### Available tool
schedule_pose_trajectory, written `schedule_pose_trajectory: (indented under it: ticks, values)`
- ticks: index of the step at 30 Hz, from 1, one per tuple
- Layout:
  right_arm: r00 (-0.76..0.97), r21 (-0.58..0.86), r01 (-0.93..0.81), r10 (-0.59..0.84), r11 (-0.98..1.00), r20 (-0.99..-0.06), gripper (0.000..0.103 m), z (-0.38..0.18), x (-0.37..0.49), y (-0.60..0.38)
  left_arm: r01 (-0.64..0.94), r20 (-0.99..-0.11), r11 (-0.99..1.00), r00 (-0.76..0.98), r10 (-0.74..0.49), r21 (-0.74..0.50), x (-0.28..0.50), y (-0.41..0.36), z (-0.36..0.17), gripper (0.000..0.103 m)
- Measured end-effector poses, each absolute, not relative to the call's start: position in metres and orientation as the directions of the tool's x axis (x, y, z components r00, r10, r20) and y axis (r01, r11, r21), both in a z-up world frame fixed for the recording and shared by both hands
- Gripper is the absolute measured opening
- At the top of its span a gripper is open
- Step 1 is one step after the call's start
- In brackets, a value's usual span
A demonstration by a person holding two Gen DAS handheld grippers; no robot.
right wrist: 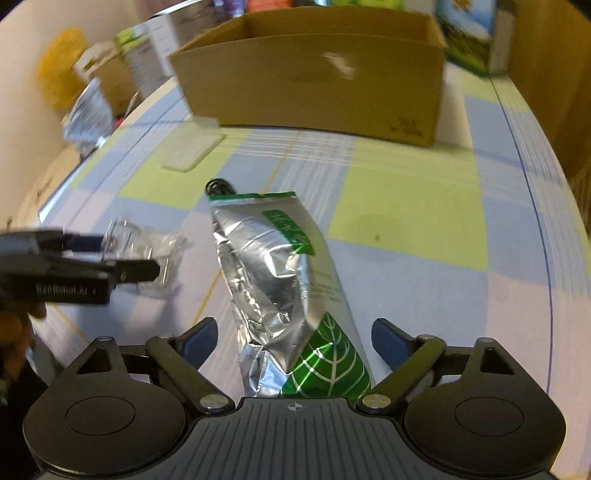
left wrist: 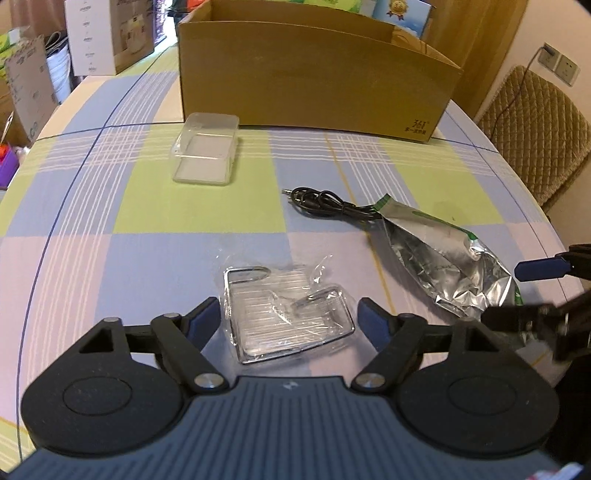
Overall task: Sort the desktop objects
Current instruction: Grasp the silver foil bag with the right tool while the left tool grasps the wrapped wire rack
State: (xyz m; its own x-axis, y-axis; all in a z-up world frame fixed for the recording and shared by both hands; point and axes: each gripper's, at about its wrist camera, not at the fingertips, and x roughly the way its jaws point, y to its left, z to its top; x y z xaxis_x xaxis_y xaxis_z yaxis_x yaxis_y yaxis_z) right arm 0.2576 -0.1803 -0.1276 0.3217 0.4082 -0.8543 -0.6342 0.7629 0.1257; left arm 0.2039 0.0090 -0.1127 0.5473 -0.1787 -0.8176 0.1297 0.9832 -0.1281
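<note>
A wire rack wrapped in clear plastic [left wrist: 286,314] lies on the checked tablecloth, straddled by my open left gripper [left wrist: 290,319], whose blue fingertips sit on either side of it without touching. A crumpled silver and green foil bag [right wrist: 284,288] lies lengthwise between the wide-open fingers of my right gripper [right wrist: 295,334]. The same foil bag [left wrist: 443,258] shows at the right in the left wrist view, with the right gripper [left wrist: 532,291] over its near end. A black cable [left wrist: 328,205] lies coiled beyond the bag. A clear plastic box [left wrist: 207,149] sits further back.
A large open cardboard box [left wrist: 314,70] stands at the far side of the table, also seen as the cardboard box [right wrist: 314,70]. A quilted chair [left wrist: 535,129] stands at the right. More boxes [left wrist: 103,33] crowd the far left. The tablecloth [right wrist: 424,229] is bare right of the bag.
</note>
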Motion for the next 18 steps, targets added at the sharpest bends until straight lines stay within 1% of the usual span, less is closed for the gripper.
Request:
schedule_pose_trajectory:
  ticks: [2, 4, 7, 9, 11, 12, 14, 18]
  values:
    - [0.342, 0.080, -0.662, 0.395, 0.745, -0.853, 0.090, -0.133, 0.252, -0.176, 0.127, -0.819, 0.985, 0.549, -0.168, -0.116, 0.203, 0.006, -0.113, 0.083]
    - [0.351, 0.064, -0.675, 0.396, 0.735, -0.848, 0.090, -0.136, 0.247, -0.178, 0.123, -0.818, 0.987, 0.554, -0.153, -0.102, 0.201, 0.003, -0.115, 0.086]
    - [0.360, 0.063, -0.677, 0.404, 0.733, -0.841, 0.090, -0.138, 0.246, -0.180, 0.086, -0.817, 0.992, 0.563, -0.124, -0.091, 0.201, 0.003, -0.119, 0.087]
    - [0.371, 0.052, -0.680, 0.403, 0.732, -0.836, 0.090, -0.139, 0.246, -0.179, 0.056, -0.814, 0.992, 0.568, -0.126, -0.115, 0.201, 0.006, -0.122, 0.087]
    - [0.380, 0.035, -0.690, 0.403, 0.723, -0.833, 0.090, -0.140, 0.246, -0.178, 0.043, -0.812, 0.991, 0.569, -0.130, -0.129, 0.202, 0.007, -0.124, 0.085]
    - [0.384, 0.025, -0.697, 0.403, 0.717, -0.831, 0.090, -0.141, 0.247, -0.176, 0.044, -0.812, 0.990, 0.568, -0.133, -0.131, 0.203, 0.007, -0.125, 0.083]
    - [0.391, 0.004, -0.710, 0.399, 0.704, -0.829, 0.090, -0.144, 0.247, -0.173, 0.056, -0.807, 0.992, 0.577, -0.124, -0.112, 0.203, 0.005, -0.125, 0.073]
    - [0.385, -0.009, -0.732, 0.402, 0.681, -0.831, 0.090, -0.149, 0.250, -0.166, 0.067, -0.806, 0.993, 0.580, -0.120, -0.100, 0.203, 0.003, -0.124, 0.071]
